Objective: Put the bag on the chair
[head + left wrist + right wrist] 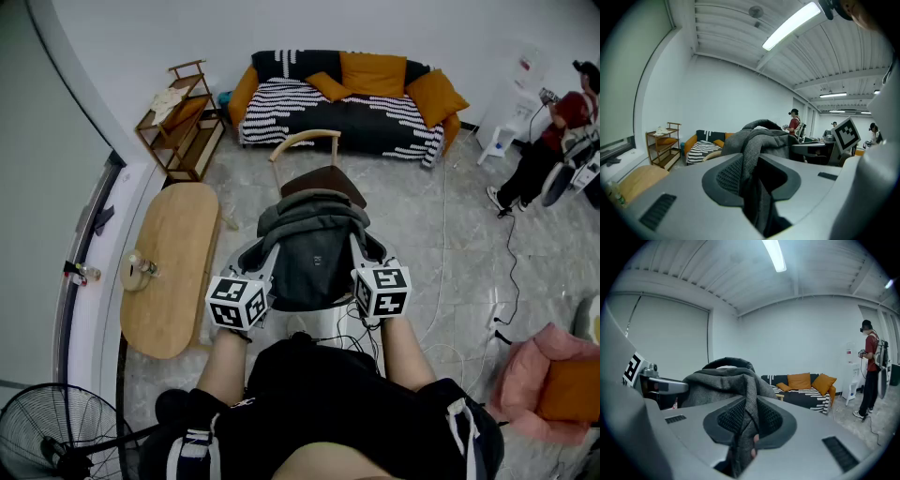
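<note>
A dark grey fabric bag (314, 248) hangs in the air between both grippers, in front of the person's body. My left gripper (265, 265) is shut on the bag's (761, 140) left side, and grey cloth fills the gap between its pads. The right gripper (359, 262) is shut on the bag's (726, 380) right side in the same way. A wooden chair (317, 175) with a curved back and dark brown seat stands just beyond the bag, partly hidden by it, and the bag does not rest on its seat.
An oval wooden table (172, 265) stands to the left and a wooden shelf (180, 120) behind it. A striped sofa (345, 103) with orange cushions lines the far wall. A person (553, 141) stands far right. Cables (450, 309) trail on the floor; a fan (52, 436) sits bottom left.
</note>
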`<state>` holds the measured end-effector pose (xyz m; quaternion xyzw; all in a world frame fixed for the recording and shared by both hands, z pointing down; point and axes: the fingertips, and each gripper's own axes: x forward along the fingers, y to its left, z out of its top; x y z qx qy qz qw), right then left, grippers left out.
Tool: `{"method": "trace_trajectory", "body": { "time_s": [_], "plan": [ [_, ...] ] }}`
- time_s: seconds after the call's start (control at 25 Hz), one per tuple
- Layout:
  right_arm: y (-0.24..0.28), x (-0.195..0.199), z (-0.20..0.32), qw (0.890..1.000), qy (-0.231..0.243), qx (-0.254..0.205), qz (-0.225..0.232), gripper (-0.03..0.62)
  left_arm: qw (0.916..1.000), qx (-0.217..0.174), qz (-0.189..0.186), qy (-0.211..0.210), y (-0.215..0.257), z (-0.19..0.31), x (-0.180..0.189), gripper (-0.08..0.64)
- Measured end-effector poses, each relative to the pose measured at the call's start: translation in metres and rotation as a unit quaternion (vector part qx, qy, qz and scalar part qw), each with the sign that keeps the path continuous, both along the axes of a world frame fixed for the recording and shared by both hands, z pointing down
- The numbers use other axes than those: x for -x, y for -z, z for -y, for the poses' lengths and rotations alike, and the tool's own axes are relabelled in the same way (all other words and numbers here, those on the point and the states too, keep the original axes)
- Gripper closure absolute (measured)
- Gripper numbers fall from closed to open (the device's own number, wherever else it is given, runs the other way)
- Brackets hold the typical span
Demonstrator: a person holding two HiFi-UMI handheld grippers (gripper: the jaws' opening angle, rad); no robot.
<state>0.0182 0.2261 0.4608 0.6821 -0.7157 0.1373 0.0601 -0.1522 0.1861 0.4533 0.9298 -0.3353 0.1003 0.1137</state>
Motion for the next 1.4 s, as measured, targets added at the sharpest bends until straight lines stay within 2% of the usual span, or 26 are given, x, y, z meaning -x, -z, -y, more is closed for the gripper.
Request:
{"method": "trace_trajectory", "body": {
  "time_s": [0.4, 0.6, 0.76, 1.08, 1.4],
  "plan": [
    [0.006, -0.016, 0.017, 1.000, -0.016, -0.014, 0.016, 0.508, 0.9999, -0.012, -0.007, -0.002, 0.012, 0.019, -0.011, 0.454],
    [0.008, -0.023, 0.033, 1.000, -0.016, -0.018, 0.009, 0.506, 0.9991, -0.004, -0.042, 0.003, 0.012, 0.036, -0.017, 0.453],
    [0.000, -0.023, 0.046, 1.000, -0.018, -0.016, 0.003, 0.508, 0.9989, -0.006, -0.046, -0.001, 0.002, 0.052, -0.018, 0.454],
    [0.023, -0.029, 0.107, 0.999, -0.047, -0.016, 0.002, 0.506, 0.9982, -0.001, -0.050, -0.033, 0.022, 0.122, -0.026, 0.454],
    [0.021, -0.014, 0.149, 0.996, -0.089, -0.019, 0.007, 0.505, 0.9954, 0.002, -0.058, -0.077, 0.018, 0.173, -0.013, 0.454]
  ]
}}
